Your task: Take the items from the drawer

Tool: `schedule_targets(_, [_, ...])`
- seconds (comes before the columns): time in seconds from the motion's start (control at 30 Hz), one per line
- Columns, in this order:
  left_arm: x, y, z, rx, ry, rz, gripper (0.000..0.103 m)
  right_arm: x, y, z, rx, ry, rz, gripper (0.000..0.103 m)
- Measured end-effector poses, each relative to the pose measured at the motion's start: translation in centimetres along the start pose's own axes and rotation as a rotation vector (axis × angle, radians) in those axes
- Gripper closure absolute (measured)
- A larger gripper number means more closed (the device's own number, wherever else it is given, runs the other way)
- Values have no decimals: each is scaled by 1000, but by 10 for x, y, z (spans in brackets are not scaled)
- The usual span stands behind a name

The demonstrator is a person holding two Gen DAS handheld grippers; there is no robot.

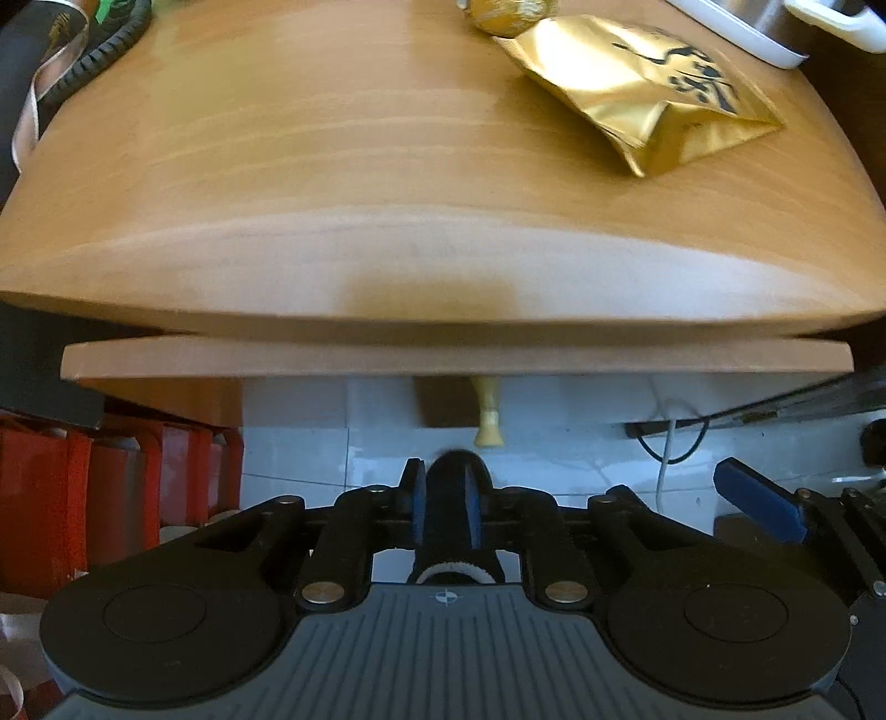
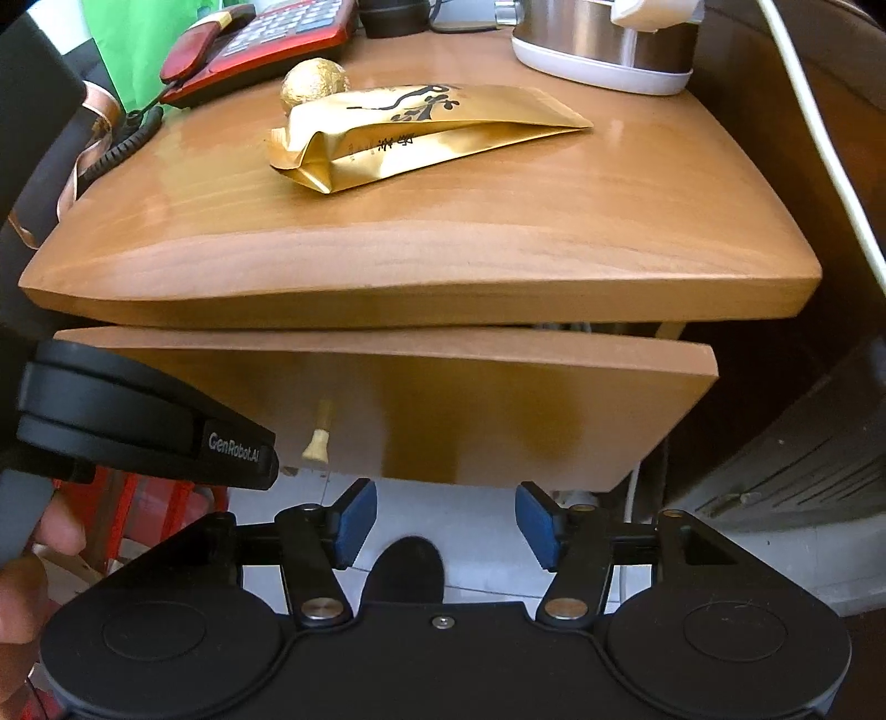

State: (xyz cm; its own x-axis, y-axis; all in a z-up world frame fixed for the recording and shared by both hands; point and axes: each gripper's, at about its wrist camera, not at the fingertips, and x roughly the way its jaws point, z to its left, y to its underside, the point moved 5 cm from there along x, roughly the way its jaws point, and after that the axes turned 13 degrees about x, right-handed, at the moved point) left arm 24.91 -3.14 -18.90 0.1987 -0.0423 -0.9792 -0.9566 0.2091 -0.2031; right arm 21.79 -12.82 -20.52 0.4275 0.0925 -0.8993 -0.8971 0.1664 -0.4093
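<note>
A wooden drawer (image 2: 443, 399) sits under the cabinet top (image 2: 421, 232), its front only slightly out. Its brass knob (image 2: 317, 437) hangs below the front, also seen in the left wrist view (image 1: 487, 412). A gold foil bag (image 2: 421, 130) and a gold ball (image 2: 313, 80) lie on the cabinet top; the bag also shows in the left wrist view (image 1: 648, 94). My left gripper (image 1: 446, 512) has its blue pads close together just below the knob, with something dark between them. My right gripper (image 2: 446, 526) is open and empty below the drawer front.
A red telephone (image 2: 260, 41) and a steel kettle (image 2: 603, 39) stand at the back of the cabinet top. Red bags (image 1: 111, 487) stand on the floor at the left. White and black cables (image 1: 670, 443) run over the white tiled floor.
</note>
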Motion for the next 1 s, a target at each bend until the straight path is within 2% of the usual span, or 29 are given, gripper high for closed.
schedule_targets(0.1, [-10,8,-9,3,-5,-12,84,-10,7,-16,-2,1,-7,45])
schedule_targets(0.17, [-9,14,-20,-2,-9,-23,79,-16,12,-13,-7,4,-12,45])
schedule_targets(0.4, [-20,39,-18,-3,-20,-51,76,-24,20,-2,-12,8,-23,41])
schedule_targets(0.6, [-6,52,-4,-11,-25,-75,69,-36,33,0,-21,14,-27,34])
schedule_targets(0.7, [-10,61,-3,-16,-29,-86,64,-43,41,0,-18,17,-29,34])
schedule_targets(1.0, [-33,85,8,-53,-25,-110,59,-60,55,1,-21,33,-32,34])
